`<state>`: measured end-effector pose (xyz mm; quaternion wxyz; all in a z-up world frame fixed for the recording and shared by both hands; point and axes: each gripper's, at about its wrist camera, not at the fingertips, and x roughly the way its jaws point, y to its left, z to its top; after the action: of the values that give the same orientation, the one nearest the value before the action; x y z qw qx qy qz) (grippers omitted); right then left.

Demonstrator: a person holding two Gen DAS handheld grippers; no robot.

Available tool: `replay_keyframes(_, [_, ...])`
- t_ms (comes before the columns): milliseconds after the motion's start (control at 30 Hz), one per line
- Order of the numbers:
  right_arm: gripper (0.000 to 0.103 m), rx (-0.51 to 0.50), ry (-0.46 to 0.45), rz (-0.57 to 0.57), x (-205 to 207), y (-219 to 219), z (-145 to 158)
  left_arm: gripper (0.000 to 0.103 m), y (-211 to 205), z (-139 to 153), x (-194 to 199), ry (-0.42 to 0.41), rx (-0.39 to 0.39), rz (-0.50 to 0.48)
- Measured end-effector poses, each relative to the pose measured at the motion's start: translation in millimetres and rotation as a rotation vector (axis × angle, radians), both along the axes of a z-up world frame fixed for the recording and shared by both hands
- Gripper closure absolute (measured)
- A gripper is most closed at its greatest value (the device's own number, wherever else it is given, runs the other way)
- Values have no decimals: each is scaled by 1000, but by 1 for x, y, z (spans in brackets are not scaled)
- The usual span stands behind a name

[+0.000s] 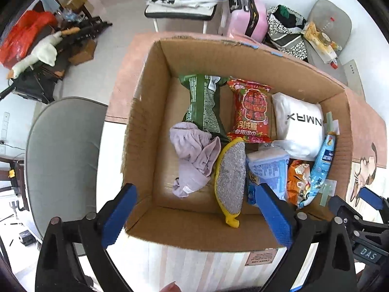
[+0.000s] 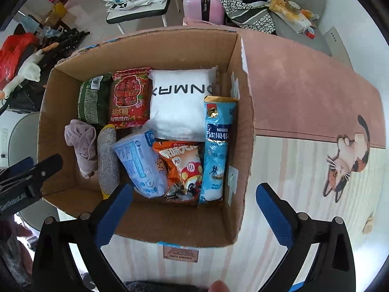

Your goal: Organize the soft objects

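Both claws spread wide, holding nothing: left gripper (image 1: 197,215) and right gripper (image 2: 194,213) hang over the near wall of the cardboard box (image 2: 170,226), inside which lie lilac cloth (image 1: 194,158) at left, scrub sponge (image 1: 231,177) just beside it, white pillow pack (image 2: 180,102) at far right.

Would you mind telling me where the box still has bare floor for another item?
Bare floor lies along the left wall of the cardboard box, beside the lilac cloth, and by the near wall before the scouring sponge. The right half is packed.
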<state>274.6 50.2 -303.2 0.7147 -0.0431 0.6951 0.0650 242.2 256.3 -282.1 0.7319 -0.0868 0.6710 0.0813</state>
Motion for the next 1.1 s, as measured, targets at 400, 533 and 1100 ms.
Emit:
replay_keyframes(400, [0, -21, -47, -12, -25, -6, 21, 3, -21, 36, -24, -82, 29, -15])
replay_keyframes(533, [0, -4, -83, -16, -37, -12, 45, 3, -32, 63, -37, -123, 43, -22])
replay_keyframes(1100, [0, 56, -330, -12, -122, -41, 207, 3, -63, 207, -119, -346, 127, -57])
